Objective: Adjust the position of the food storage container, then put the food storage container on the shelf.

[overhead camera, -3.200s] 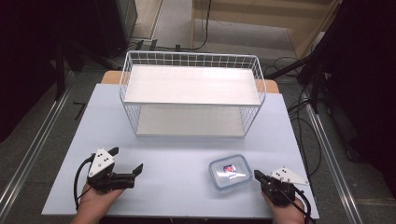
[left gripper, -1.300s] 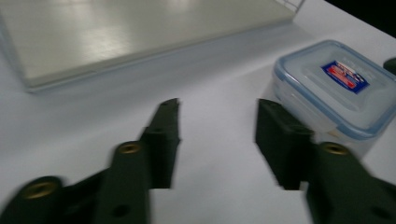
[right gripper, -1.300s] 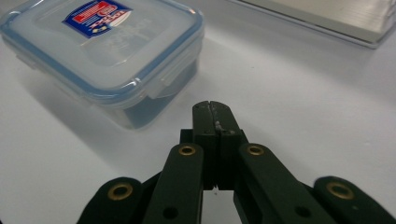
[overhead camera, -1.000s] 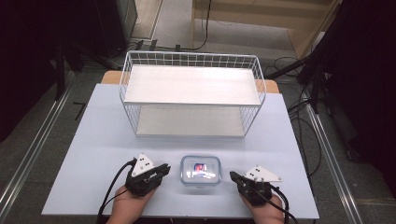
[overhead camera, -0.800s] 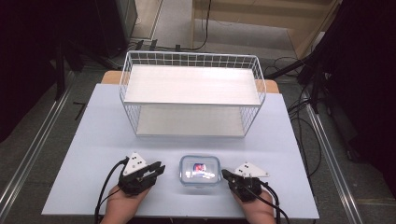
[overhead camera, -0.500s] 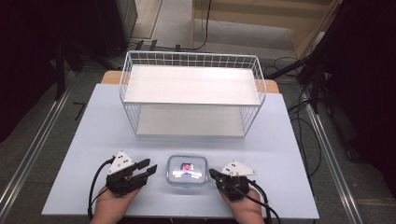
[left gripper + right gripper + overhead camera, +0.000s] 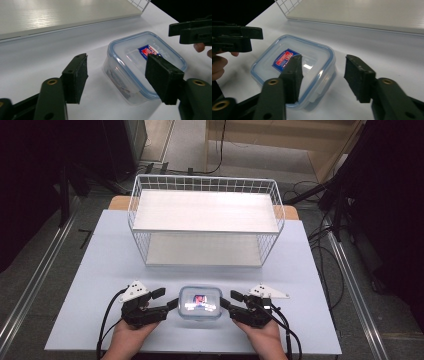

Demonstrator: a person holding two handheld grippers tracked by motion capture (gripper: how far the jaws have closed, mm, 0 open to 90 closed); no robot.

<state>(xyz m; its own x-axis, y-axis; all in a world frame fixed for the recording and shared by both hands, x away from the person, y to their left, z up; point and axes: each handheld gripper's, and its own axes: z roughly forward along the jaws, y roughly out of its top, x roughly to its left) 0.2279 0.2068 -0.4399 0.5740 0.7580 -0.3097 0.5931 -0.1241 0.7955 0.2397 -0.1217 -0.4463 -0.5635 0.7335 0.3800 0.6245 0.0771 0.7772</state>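
Box: my small clear box (image 7: 200,302) with a blue-edged lid sits flat on the near part of the white table (image 7: 100,255), right between my two claws.
Box way: I see it is nearly square with round corners. Its lid faces up. I cannot tell which side is longer.
Sticker: a red and blue sticker (image 7: 201,299) lies in the middle of the lid.
Left claw: my left claw (image 7: 167,299) lies low on the table, just left of the box, pointing at it. Its jaws have just been opening and now stand apart. In the left gripper view the near corner of the box (image 7: 140,70) sits in the gap, and one pad (image 7: 162,77) covers part of the lid edge. I cannot tell if that pad touches the box. It holds nothing.
Right claw: my right claw (image 7: 230,299) lies just right of the box, pointing at it. Its jaws have just been opening too, and now stand apart. In the right gripper view one pad (image 7: 293,75) is in front of the lid and the other pad (image 7: 358,77) is over bare table. I see no squeeze on the box (image 7: 294,70).
Hands: my hands hold both claws at the near table edge.
Far away: a white wire basket shelf (image 7: 205,225) stands farther back on the table, well apart from the box.
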